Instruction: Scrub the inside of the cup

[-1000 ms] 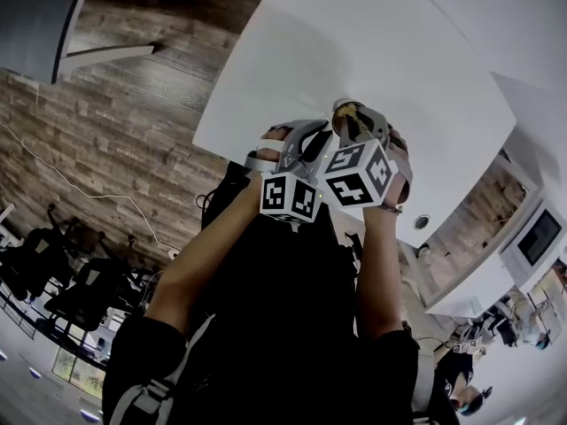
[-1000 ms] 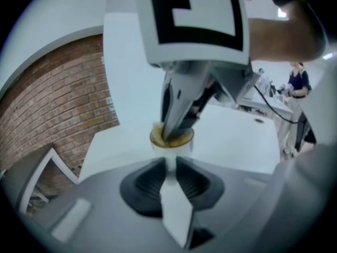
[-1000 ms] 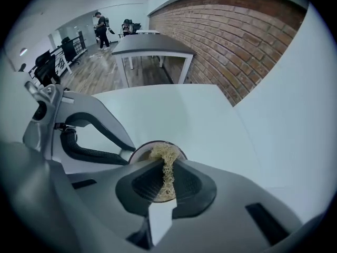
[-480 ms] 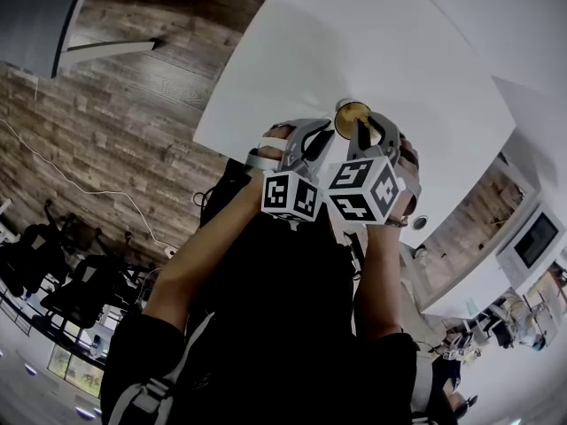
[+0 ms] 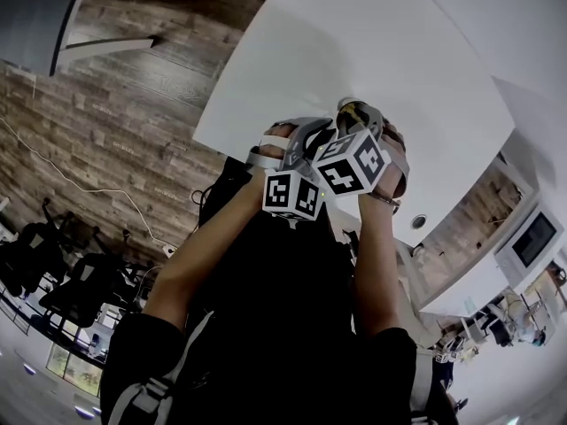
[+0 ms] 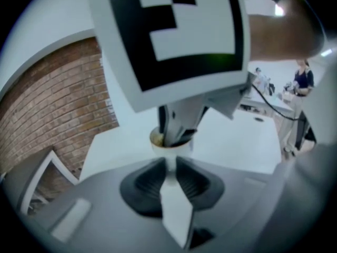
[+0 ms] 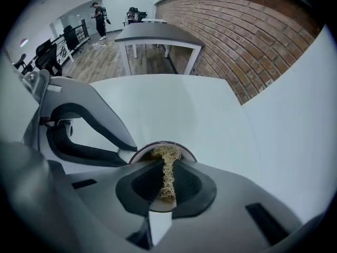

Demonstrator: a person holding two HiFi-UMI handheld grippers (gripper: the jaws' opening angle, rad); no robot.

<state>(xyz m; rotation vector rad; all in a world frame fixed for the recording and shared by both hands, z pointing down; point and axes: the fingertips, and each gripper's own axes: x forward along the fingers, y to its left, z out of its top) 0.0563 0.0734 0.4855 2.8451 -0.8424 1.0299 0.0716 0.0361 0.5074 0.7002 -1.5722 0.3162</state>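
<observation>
Fingers (image 6: pixel 145 182) on the left gripper (image 6: pixel 169 165) are clamped on a thin white bit of the cup (image 6: pixel 171 147). It could be the handle or the wall, honestly can't tell which from the left gripper view. The right gripper (image 7: pixel 167 174) has its pads (image 7: pixel 142 186) squeezed tight on a tan, wiry scrubber (image 7: pixel 167 165), and the top of that scrubber sits down inside the cup's (image 7: pixel 141 152) mouth, right against the rim on the far side. From the left gripper view you can see the right one's jaws poking straight down into the cup, with a bit of yellowish scrubber (image 6: pixel 156 138) showing at the lip. From the head view both grippers are bunched right up together, left gripper (image 5: pixel 312 135) touching or just beside the right gripper (image 5: pixel 359 118), with the cup (image 5: pixel 348 107) between their tips over the white table (image 5: pixel 399 42), close to the table's near edge by the person's body. Whether the cup's bottom touches the tabletop I couldn't say. Brick wall (image 7: pixel 253 30) runs past the table's far edge, and there's another table (image 7: pixel 158 36) further back.
</observation>
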